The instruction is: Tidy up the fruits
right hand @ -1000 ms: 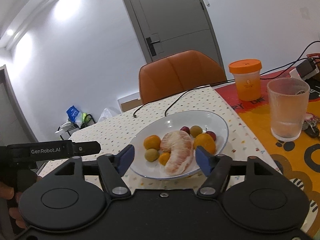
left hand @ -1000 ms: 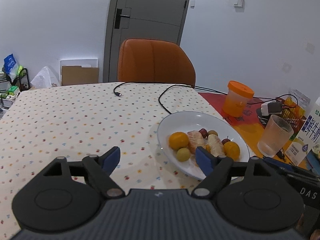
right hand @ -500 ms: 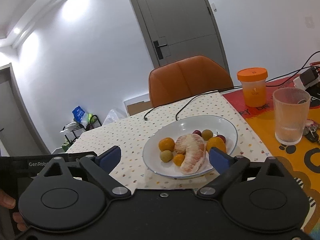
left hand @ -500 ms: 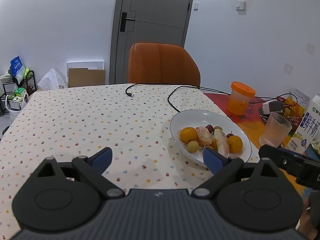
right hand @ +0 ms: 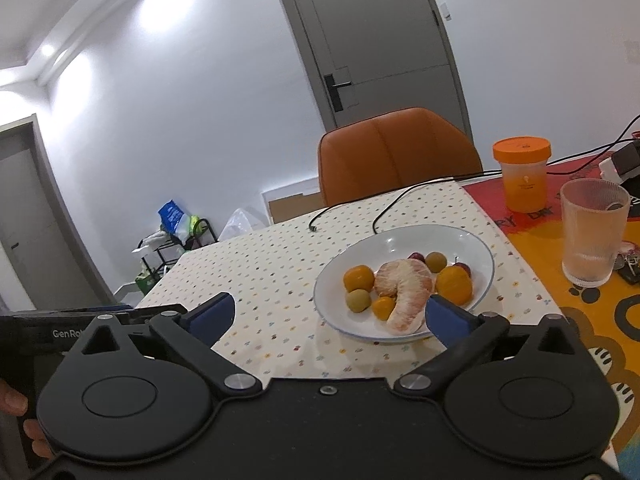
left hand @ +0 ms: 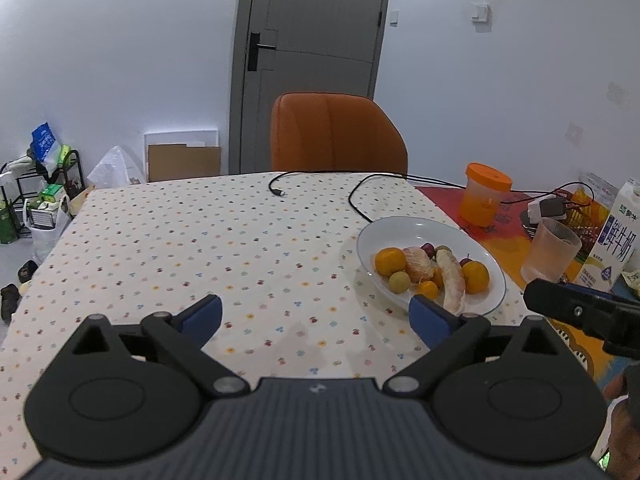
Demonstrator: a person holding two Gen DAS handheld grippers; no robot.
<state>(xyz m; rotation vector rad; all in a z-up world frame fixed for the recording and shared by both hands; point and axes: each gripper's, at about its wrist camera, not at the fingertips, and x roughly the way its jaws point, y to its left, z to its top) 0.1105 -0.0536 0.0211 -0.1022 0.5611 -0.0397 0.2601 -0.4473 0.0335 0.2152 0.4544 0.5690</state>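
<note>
1. Left wrist view: the left gripper hangs above the dotted tablecloth, jaws spread wide and holding nothing. The white plate of fruit sits to the right, its near rim by the right fingertip. A milk carton at far right carries Chinese print I can't make out.
2. Right wrist view: the right gripper is likewise wide open and empty, just short of the plate. The peeled pomelo segment looks soft and tearable; pinch it gently mid-body. The small oranges seem firm but prone to roll. The other gripper's body reads "GenRo…".
</note>
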